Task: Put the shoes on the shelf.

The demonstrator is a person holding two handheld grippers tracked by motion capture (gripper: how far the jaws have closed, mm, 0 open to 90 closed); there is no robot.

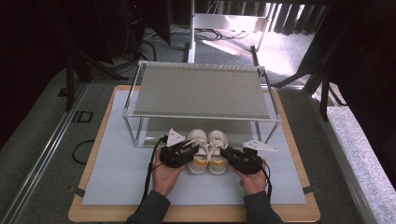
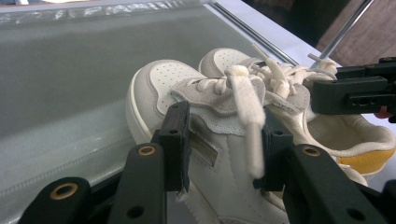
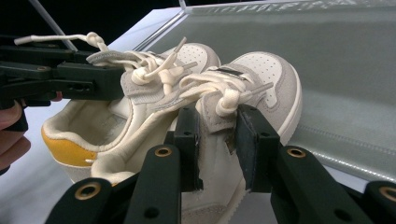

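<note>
Sneakers sit side by side on the pale mat (image 1: 116,172) that covers the wooden counter (image 1: 88,186), toes pointing away from the person toward the lower tier of a clear two-tier shelf (image 1: 201,91). In the high view the left sneaker (image 1: 197,151) and the right sneaker (image 1: 217,151) touch along their inner sides, just in front of the shelf's lower front edge. Both are cream with grey suede panels, perforated toe caps and a mustard-yellow heel patch.

The left claw (image 1: 189,150) comes in from the left side of the pair. In the left gripper view its two black jaws stand on either side of the left sneaker's (image 2: 187,116) outer collar and lace area, partly closed, with a flat cream lace end (image 2: 247,116) hanging between them; the jaws bracket the upper, and I cannot tell whether they truly pinch it.

The right claw (image 1: 229,154) comes in from the right. In the right gripper view its jaws are closed on the grey suede eyelet flap (image 3: 217,123) of the right sneaker (image 3: 261,88), just below the knotted laces, the pads pressing the material from both sides.

Each hand wraps its gripper from below at the near edge of the mat: left hand (image 1: 166,175), right hand (image 1: 252,179). Dark sleeves enter from the bottom of the high view.
</note>
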